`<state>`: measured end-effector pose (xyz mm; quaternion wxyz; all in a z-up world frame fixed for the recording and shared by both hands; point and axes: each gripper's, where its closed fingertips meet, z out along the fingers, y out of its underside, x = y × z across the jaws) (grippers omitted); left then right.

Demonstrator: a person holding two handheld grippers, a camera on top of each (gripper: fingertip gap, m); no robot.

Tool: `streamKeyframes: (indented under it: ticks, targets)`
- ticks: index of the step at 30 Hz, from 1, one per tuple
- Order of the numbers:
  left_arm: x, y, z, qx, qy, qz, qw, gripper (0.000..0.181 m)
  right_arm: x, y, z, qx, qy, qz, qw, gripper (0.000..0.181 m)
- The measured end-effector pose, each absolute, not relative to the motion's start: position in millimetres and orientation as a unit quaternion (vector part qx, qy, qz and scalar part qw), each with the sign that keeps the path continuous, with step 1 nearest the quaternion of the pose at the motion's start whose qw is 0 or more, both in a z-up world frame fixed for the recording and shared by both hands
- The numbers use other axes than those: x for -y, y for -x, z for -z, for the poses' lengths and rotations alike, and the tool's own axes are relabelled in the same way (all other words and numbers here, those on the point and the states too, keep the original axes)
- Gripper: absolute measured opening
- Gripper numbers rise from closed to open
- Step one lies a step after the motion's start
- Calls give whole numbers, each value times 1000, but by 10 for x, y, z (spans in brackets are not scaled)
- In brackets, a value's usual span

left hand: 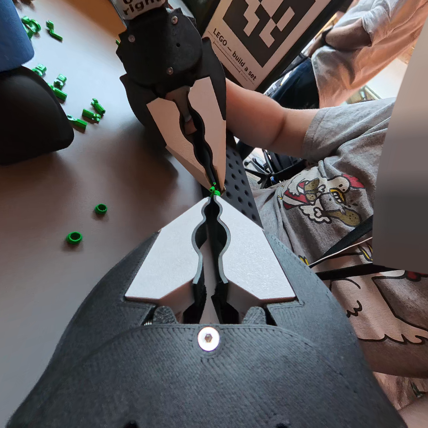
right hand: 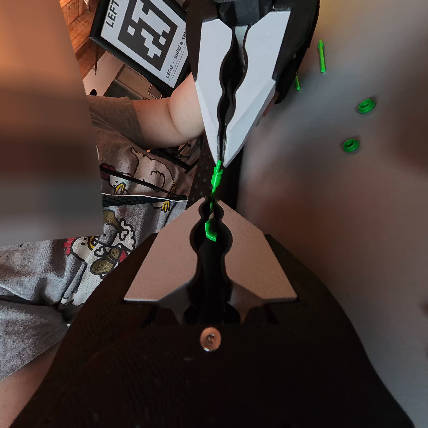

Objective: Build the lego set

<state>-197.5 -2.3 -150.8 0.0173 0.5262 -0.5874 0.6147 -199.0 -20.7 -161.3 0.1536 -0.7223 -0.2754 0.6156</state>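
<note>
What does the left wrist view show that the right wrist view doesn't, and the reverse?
Left wrist view only: a scatter of green pieces at upper left of the table, beside a dark rounded object.

Right wrist view only: two thin green rods on the table, and the hooked end of a green part sitting between the right gripper's fingers.

Both: the left gripper and right gripper meeting tip to tip, shut on a small green assembly, two green rings, and the person's grey shirt.
</note>
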Motion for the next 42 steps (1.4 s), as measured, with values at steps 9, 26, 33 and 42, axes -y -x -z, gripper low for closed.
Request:
streamKeyframes:
  ticks: [9, 26, 33, 42]
  targets:
    - [26, 1972, 1549, 587, -535, -607, 24, 0, 195, 1999, 1643, 273, 729, -610, 149, 0]
    - [-127, 1916, 1582, 576, -565, -589, -45, 0, 41, 1996, 1680, 239, 751, -587, 182, 0]
    - [-201, 1880, 1593, 568, -580, -579, -74, 0, -26, 1984, 1688, 214, 758, -588, 185, 0]
    - [145, 1851, 1749, 627, -559, -542, -35, 0, -227, 1875, 1515, 147, 732, -624, 231, 0]
